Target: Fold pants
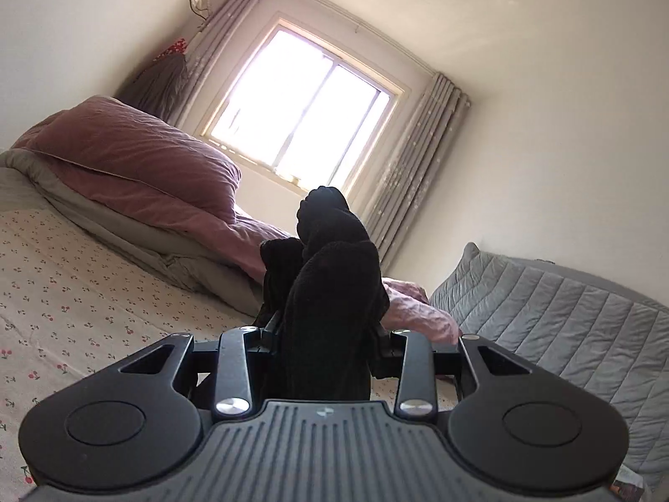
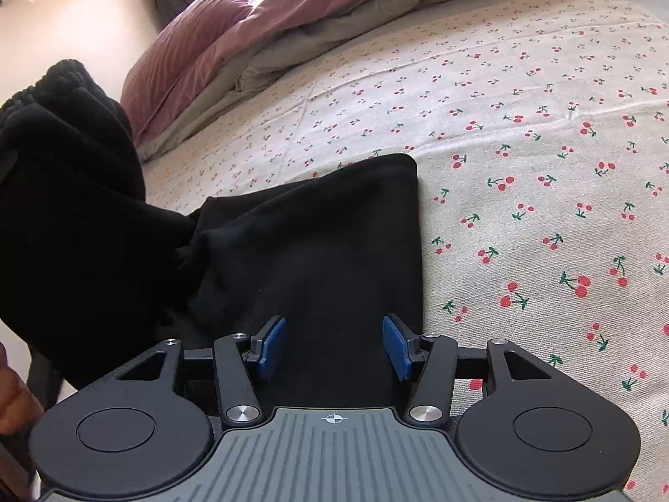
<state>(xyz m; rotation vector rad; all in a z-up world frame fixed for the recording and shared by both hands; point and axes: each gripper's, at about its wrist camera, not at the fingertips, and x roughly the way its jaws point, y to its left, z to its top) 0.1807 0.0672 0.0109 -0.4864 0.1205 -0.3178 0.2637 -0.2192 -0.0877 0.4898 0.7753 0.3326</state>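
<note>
The black pants (image 1: 334, 276) bulge up in a thick bunch between the jaws of my left gripper (image 1: 326, 330), which is shut on them and held level above the bed; the fabric hides its pads. In the right wrist view, another part of the pants (image 2: 317, 230) lies flat on the cherry-print sheet (image 2: 522, 167), with a straight edge on its right side. The lifted bunch (image 2: 75, 175) hangs at the left. My right gripper (image 2: 334, 343) stands open just over the flat part. Its blue pads (image 2: 395, 345) are apart, and only cloth lies beneath them.
A folded pink and grey duvet (image 1: 138, 167) lies at the far side of the bed below a bright window (image 1: 309, 121). A grey quilted cover (image 1: 564, 313) is at the right. Part of a person's hand (image 2: 12, 401) shows at the lower left.
</note>
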